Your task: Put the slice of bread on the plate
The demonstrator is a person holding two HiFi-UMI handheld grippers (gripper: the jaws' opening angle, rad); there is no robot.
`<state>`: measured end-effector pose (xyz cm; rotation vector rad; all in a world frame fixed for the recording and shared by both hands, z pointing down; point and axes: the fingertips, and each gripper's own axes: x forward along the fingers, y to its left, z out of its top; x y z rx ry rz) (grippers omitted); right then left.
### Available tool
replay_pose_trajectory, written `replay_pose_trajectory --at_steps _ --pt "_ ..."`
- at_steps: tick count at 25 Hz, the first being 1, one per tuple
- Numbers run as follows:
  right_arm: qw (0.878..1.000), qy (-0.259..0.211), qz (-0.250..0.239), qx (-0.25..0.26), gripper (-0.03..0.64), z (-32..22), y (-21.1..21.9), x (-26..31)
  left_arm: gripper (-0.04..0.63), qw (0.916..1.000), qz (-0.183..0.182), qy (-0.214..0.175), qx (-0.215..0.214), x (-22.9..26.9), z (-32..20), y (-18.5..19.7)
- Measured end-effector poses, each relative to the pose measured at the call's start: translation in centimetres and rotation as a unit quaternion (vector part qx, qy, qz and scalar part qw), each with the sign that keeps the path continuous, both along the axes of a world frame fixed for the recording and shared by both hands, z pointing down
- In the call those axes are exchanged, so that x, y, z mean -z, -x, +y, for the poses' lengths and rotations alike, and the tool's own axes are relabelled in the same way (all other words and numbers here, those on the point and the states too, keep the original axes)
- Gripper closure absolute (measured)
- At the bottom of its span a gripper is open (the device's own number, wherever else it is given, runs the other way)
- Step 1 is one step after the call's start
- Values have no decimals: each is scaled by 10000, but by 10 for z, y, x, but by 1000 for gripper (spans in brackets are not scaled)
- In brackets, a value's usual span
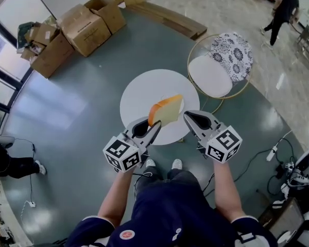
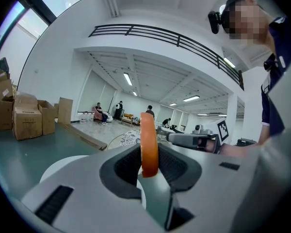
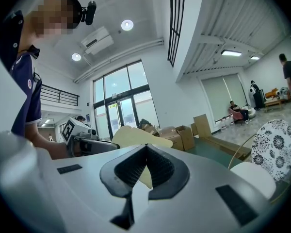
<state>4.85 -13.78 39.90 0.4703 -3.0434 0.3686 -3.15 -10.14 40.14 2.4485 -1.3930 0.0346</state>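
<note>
A slice of bread [image 1: 165, 111] with an orange crust hangs over the round white table [image 1: 139, 94], held upright by its lower edge. My left gripper [image 1: 154, 124] is shut on it. In the left gripper view the slice [image 2: 149, 143] stands edge-on between the pads. A white plate [image 1: 182, 105] lies on the table just behind the bread and barely stands out from the tabletop. My right gripper [image 1: 187, 116] hovers just right of the slice with its jaws together and nothing in them. The right gripper view shows the bread [image 3: 135, 137] beyond its closed tips [image 3: 146, 150].
A round chair [image 1: 211, 75] with a patterned cushion stands right of the table. Cardboard boxes [image 1: 77, 29] and wooden boards [image 1: 167, 18] lie at the back left. A person [image 1: 281, 8] walks at the far right. Cables and a power strip [image 1: 272, 153] trail on the floor.
</note>
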Motion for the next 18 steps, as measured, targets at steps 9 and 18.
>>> replay_pose_trajectory --at_steps 9,18 --pt "9994 92 100 -317 609 -17 10 -3 497 9995 72 32 -302 -2 -23 9" --pt "9973 97 182 -709 609 -28 34 0 497 9972 174 80 -723 -2 -41 31"
